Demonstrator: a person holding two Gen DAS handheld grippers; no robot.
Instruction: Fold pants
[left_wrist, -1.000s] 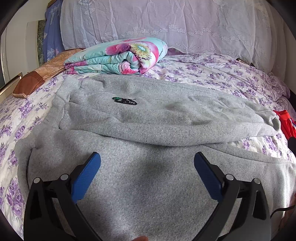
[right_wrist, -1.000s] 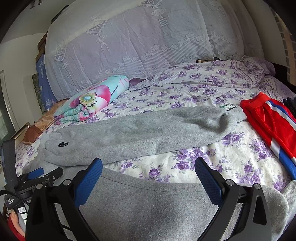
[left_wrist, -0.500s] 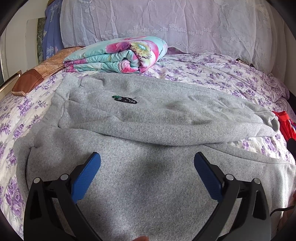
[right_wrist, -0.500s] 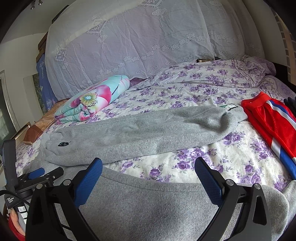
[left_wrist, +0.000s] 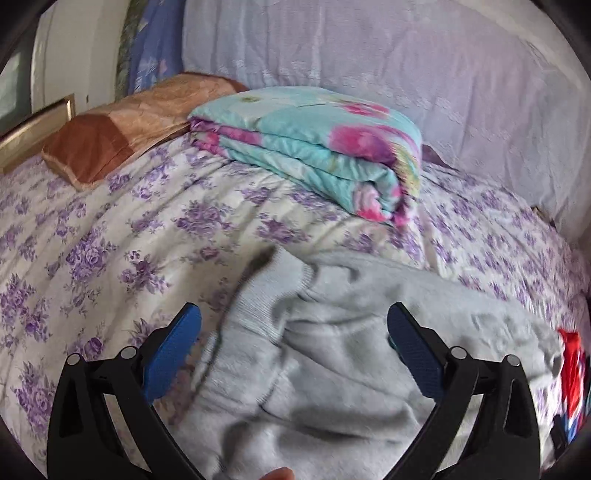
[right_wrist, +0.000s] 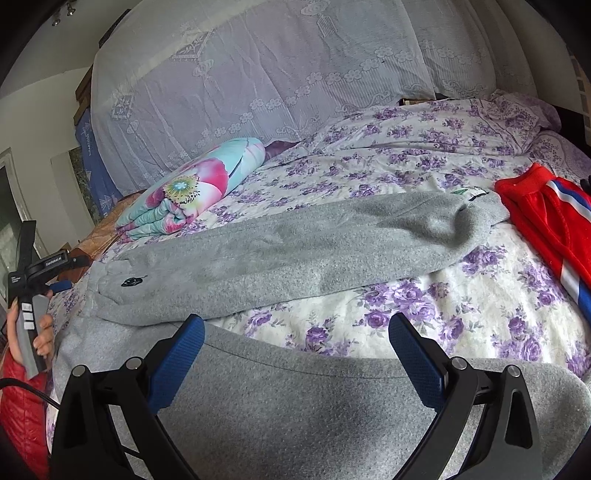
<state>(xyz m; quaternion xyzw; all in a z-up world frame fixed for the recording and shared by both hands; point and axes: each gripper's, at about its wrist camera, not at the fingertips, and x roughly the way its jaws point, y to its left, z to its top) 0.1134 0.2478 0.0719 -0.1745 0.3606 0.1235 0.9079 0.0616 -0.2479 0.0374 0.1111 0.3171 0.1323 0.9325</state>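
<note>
Left gripper (left_wrist: 293, 330), jaws spread wide and holding nothing, now looks at the waistband corner of the grey pants (left_wrist: 332, 369); half a second ago the same camera faced the broad middle of the garment, with the small dark logo in view. The view has swung toward the head of the bed, and motion blur on the cloth suggests the swing is not finished. This probably marks the reach for a first grasp at the waistband; no fold is yet made. Pants (right_wrist: 295, 251) lie flat across the floral bedsheet (right_wrist: 406, 302), one leg stretched toward the red garment (right_wrist: 546, 218), the other leg running under the right gripper (right_wrist: 295, 343).

Pose: the left gripper is tilted down over the waistband edge, one blue pad above the sheet and the other above grey cloth, neither visibly touching. In the right wrist view a hand (right_wrist: 40, 328) grips the left tool's handle near the bed's edge. Right gripper, equally wide and empty, hovers low over the near leg, unchanged from the earlier frames. Folded floral quilt (left_wrist: 317, 151) and brown pillow (left_wrist: 122, 129) lie beyond, well apart from the pants
</note>
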